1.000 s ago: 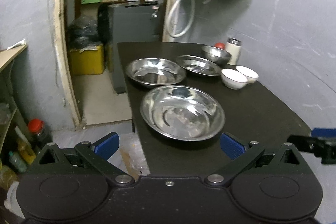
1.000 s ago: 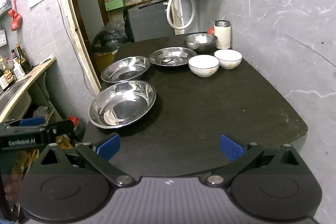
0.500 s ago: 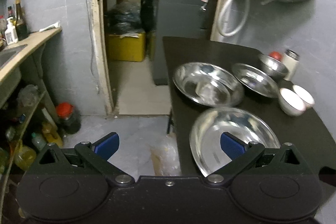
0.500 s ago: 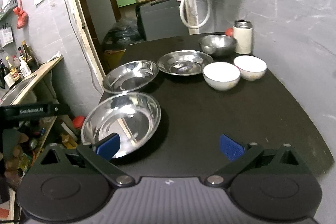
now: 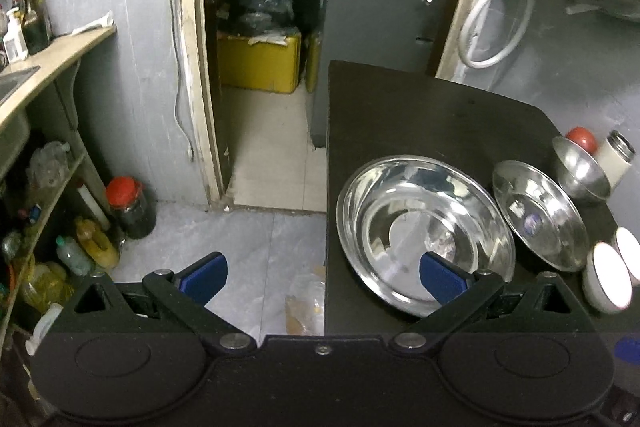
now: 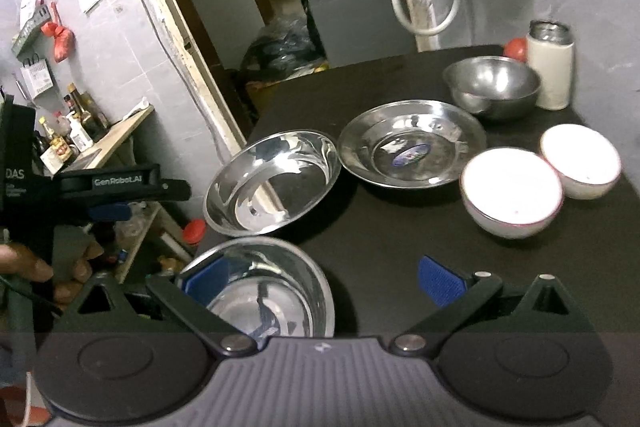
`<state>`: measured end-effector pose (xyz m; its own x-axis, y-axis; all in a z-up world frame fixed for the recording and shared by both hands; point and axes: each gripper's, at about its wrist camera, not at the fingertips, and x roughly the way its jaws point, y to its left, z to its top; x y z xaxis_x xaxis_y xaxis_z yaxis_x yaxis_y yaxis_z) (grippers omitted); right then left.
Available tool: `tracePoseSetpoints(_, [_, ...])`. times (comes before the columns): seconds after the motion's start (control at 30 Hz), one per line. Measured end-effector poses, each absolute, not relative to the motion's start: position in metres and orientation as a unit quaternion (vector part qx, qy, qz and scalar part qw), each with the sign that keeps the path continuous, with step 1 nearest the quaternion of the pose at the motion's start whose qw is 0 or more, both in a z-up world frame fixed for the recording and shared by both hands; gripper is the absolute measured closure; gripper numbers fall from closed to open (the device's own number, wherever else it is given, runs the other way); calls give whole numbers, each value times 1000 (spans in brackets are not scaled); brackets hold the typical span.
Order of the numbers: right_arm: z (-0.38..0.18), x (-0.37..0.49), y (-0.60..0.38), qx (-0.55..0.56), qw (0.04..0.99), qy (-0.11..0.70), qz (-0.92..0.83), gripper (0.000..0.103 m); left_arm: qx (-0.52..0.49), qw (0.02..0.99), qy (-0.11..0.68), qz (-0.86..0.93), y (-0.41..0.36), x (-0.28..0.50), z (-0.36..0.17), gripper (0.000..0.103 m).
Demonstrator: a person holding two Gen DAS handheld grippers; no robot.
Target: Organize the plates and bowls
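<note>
On the black table (image 6: 400,255) stand three steel plates: a near one (image 6: 276,291), a middle one (image 6: 272,183) and a flatter one (image 6: 412,147). Behind them are a steel bowl (image 6: 492,87) and two white bowls (image 6: 512,191) (image 6: 580,163). My right gripper (image 6: 322,279) is open, its left fingertip over the near plate's rim. My left gripper (image 5: 323,275) is open at the table's left edge. Its right fingertip lies over the rim of a large steel plate (image 5: 424,227), its left fingertip over the floor. The flatter plate (image 5: 540,219) and steel bowl (image 5: 580,171) sit to the right.
A white jar (image 6: 550,67) and a tomato (image 6: 514,47) stand at the table's far corner by the wall. Left of the table are a doorway, a shelf with bottles (image 5: 80,251) and a red-lidded jar (image 5: 130,207). A hand (image 6: 36,267) holds the left gripper (image 6: 100,187).
The left gripper has swung left and forward, so the floor and doorway fill its view. The right gripper has moved forward and down toward the near plate.
</note>
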<state>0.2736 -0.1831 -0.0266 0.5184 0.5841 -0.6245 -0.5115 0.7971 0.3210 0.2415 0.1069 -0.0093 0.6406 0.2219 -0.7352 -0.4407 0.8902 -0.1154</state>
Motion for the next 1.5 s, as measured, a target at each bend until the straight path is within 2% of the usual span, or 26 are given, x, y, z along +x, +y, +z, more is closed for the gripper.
tracePoseSetpoints(0.23, [-37, 313, -168, 85, 854, 393, 330, 0, -138, 885, 400, 195, 112, 271, -18, 3])
tracePoseSetpoints(0.33, [-39, 324, -161, 94, 851, 394, 334, 4, -136, 883, 407, 190, 115, 282, -21, 6])
tracePoseSetpoints(0.73, [-48, 338, -133, 107, 848, 414, 314, 22, -134, 887, 424, 127, 124, 309, -32, 30])
tracePoseSetpoints(0.77, [-49, 339, -130, 106, 848, 416, 309, 25, -138, 887, 424, 119, 126, 311, -33, 36])
tracePoseSetpoints(0.8, [-50, 340, -128, 105, 849, 418, 305, 26, -142, 887, 425, 110, 129, 312, -35, 47])
tracePoseSetpoints(0.87, [-52, 341, -124, 103, 851, 421, 296, 35, -149, 889, 425, 88, 132, 316, -38, 58])
tracePoseSetpoints(1.03, [-56, 343, -114, 98, 855, 428, 277, 50, -145, 891, 425, 71, 139, 319, -44, 64])
tracePoseSetpoints(1.17, [-59, 344, -107, 97, 854, 434, 270, 63, -157, 885, 434, 66, 149, 320, -49, 79])
tracePoseSetpoints(1.27, [-61, 342, -104, 94, 855, 435, 266, 70, -163, 880, 442, 65, 154, 320, -54, 87])
tracePoseSetpoints(1.43, [-60, 335, -96, 82, 861, 427, 264, 78, -162, 879, 444, 58, 157, 319, -55, 92])
tracePoseSetpoints(1.5, [-60, 334, -94, 75, 864, 424, 261, 78, -160, 881, 441, 57, 157, 318, -56, 92])
